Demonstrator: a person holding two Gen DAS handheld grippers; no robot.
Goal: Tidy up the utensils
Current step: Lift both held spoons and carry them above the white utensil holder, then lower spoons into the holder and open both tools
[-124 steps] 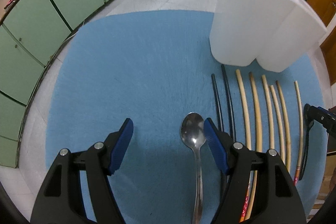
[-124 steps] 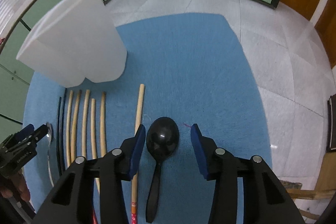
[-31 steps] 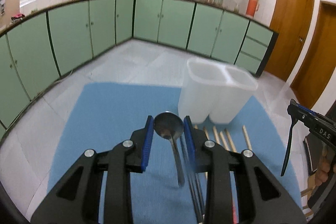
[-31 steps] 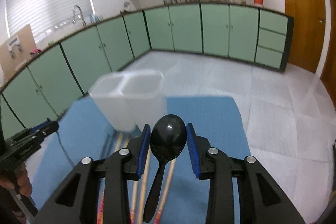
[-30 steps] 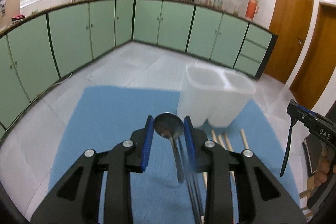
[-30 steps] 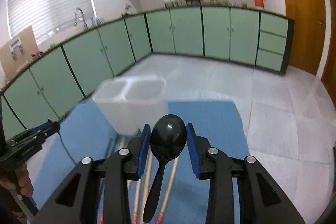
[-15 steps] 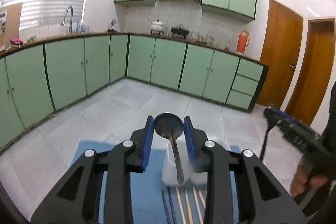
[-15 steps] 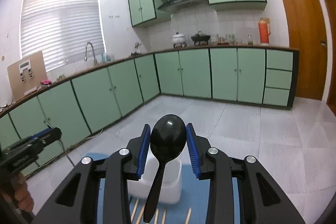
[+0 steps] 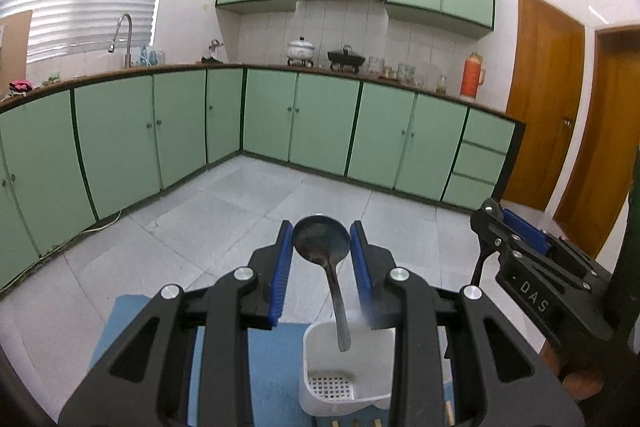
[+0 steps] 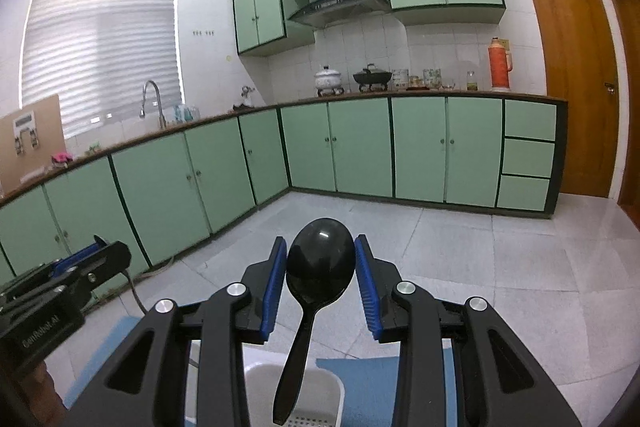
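Observation:
My left gripper [image 9: 321, 259] is shut on a metal spoon [image 9: 326, 259], gripping its bowl; the handle hangs down over the open top of the white two-part utensil holder [image 9: 320, 375]. My right gripper [image 10: 321, 277] is shut on a black plastic spoon [image 10: 318, 277], also by its bowl; its handle hangs down over a compartment of the same holder [image 10: 320, 387]. The right gripper shows in the left wrist view [image 9: 502, 223]; the left one shows in the right wrist view [image 10: 104, 251]. Chopstick tips [image 9: 449, 413] peek out below the holder.
The holder stands on a blue mat [image 9: 272, 367] on a pale tiled floor [image 9: 224, 211]. Green cabinets [image 9: 320, 127] line the far walls, and wooden doors [image 9: 540, 99] stand at the right.
Both grippers have tilted up further and come over the holder, so each spoon handle now hangs above a compartment. The mat and chopsticks have dropped almost out of view.

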